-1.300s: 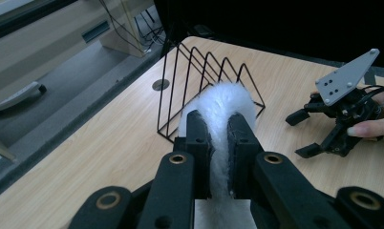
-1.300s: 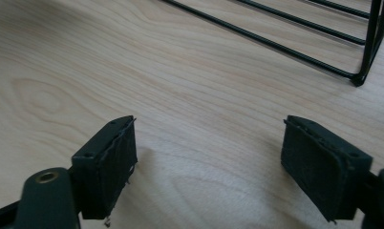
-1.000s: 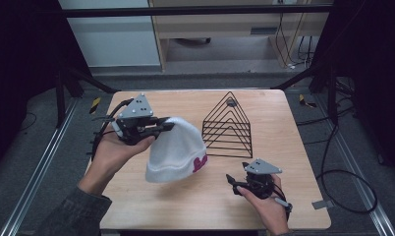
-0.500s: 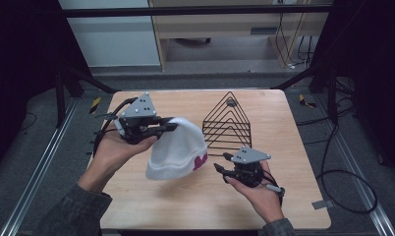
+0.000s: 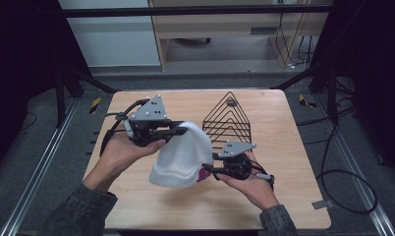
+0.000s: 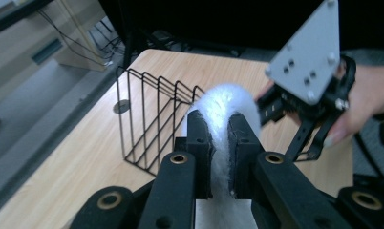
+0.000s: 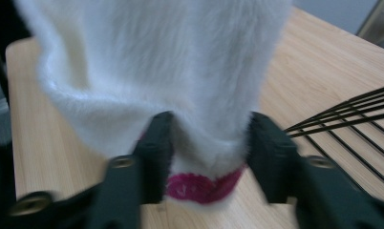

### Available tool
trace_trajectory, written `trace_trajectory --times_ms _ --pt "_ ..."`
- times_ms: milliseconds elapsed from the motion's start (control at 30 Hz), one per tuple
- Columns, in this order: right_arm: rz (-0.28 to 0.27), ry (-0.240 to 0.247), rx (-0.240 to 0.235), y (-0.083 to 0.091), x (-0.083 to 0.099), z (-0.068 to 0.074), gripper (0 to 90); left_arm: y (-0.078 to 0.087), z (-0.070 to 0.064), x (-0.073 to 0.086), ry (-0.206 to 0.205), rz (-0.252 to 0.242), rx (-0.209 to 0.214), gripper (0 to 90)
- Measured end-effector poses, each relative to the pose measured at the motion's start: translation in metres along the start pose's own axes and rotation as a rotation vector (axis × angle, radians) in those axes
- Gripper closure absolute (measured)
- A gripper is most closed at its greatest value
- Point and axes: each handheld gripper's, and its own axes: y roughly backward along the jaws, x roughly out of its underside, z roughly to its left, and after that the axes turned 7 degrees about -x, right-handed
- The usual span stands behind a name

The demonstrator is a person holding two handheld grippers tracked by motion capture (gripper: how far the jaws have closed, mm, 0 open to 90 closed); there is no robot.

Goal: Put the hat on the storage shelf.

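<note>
A white fuzzy cloth item (image 5: 181,152) with a pink patch (image 5: 204,174) at its lower edge hangs above the wooden table (image 5: 284,196). My left gripper (image 5: 183,130) is shut on its top fold; the left gripper view shows the white pile (image 6: 226,98) pinched between the jaws (image 6: 219,124). My right gripper (image 5: 208,169) is at the cloth's lower right corner. In the right gripper view its jaws (image 7: 211,143) stand open on either side of the white cloth (image 7: 156,62), just above the pink patch (image 7: 204,186). The right gripper (image 6: 276,105) also appears beyond the cloth.
A black wire rack (image 5: 230,118) with a triangular outline lies on the table behind the cloth, close to the right gripper; its wires (image 7: 352,124) show at the right of the right gripper view. Bare tabletop lies in front and to the right.
The right gripper has moved left and forward from the table's front right to the cloth's lower corner, jaws now straddling it. The left gripper has kept hold of the cloth.
</note>
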Motion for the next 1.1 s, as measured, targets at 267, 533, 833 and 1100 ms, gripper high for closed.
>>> trace_trajectory --times_ms 267,533,833,1100 --pt "-0.004 0.017 -0.01 0.005 0.001 0.009 79.3 0.0 0.007 0.001 0.028 -0.006 -0.014 81.8" --pt "-0.028 -0.011 0.057 0.042 -0.005 0.002 80.4 -0.007 0.009 -0.019 0.028 0.008 -0.095 81.4" --pt "-0.068 -0.025 0.108 0.084 -0.03 -0.014 81.2 -0.022 0.022 -0.065 0.016 -0.048 -0.136 81.6" --pt "-0.119 -0.05 0.124 0.104 -0.049 -0.026 81.5 -0.02 0.031 -0.089 -0.004 -0.093 -0.181 81.6"
